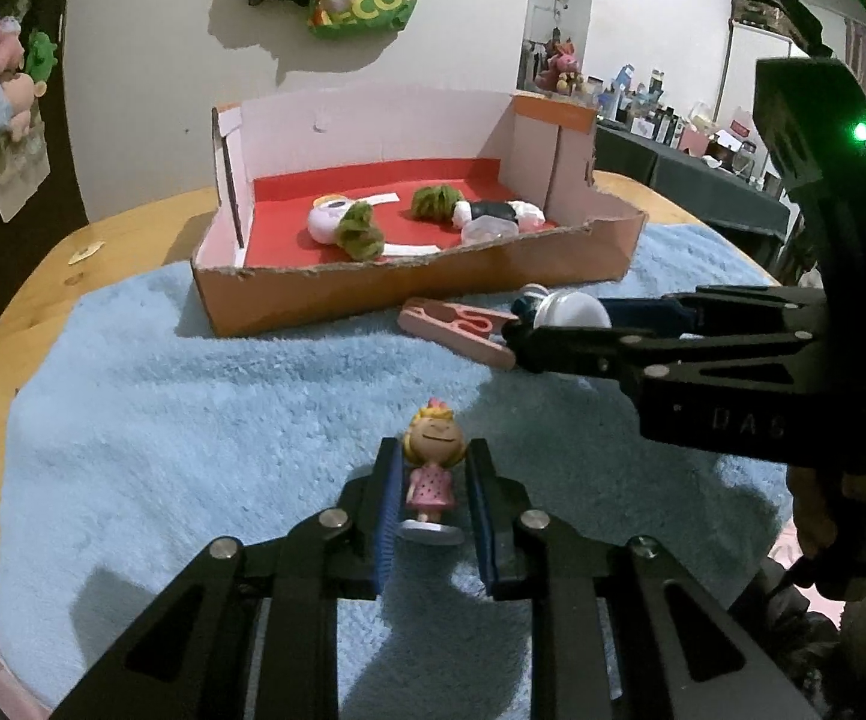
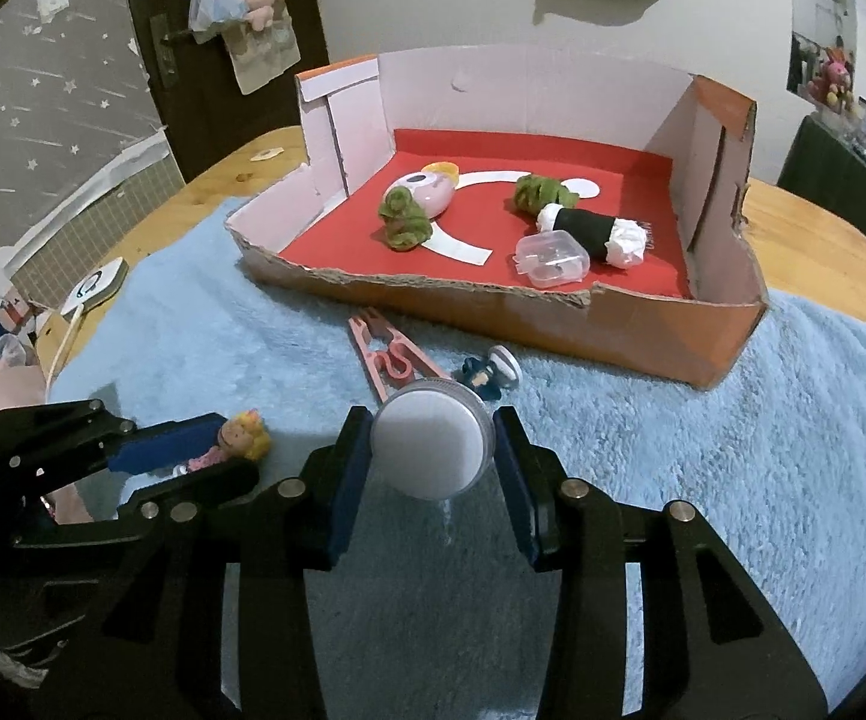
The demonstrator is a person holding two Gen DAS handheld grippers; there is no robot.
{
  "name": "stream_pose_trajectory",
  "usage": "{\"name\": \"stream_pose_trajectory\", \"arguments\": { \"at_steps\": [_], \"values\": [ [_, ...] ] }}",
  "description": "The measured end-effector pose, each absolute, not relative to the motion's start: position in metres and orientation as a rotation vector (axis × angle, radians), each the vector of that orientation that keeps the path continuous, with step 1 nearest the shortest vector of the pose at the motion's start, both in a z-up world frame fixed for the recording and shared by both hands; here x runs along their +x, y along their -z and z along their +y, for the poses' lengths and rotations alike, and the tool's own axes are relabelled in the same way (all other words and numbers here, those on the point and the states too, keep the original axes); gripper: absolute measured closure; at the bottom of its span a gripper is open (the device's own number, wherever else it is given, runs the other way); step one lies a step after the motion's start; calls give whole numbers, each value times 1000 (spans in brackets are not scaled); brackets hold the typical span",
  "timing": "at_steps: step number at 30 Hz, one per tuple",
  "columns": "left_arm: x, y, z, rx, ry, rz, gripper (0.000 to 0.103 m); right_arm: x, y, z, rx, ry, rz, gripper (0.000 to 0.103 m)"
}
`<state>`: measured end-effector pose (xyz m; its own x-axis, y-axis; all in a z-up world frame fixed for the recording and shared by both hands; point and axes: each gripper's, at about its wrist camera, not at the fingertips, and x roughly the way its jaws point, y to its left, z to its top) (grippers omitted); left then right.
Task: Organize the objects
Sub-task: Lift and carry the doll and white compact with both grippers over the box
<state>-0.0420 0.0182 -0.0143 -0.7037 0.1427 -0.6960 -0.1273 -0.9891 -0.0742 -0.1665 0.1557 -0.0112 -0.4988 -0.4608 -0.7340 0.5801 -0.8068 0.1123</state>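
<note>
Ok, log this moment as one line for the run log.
left gripper: shut on girl figurine | right gripper: shut on white round jar | cardboard box: holds items | pink clip: on blue towel

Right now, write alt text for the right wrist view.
The right gripper is closed on a round white-capped container above a blue fluffy towel. At left, the left gripper clasps a blonde doll figurine. Beyond lie pink snips and an open cardboard box with a red floor.

Dim indoor light, soft shadows on the towel (image 1: 192, 390), strong fisheye bending, dark vignetted corners
</note>
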Motion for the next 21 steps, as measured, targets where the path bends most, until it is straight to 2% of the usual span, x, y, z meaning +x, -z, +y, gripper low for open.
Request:
{"name": "stream_pose_trajectory", "arguments": {
  "at_steps": [21],
  "values": [
    [-64, -12, 9, -1061, -2815, -101, 81, -158, -4, 165, 1011, 2285, 131, 64]
  ]
}}
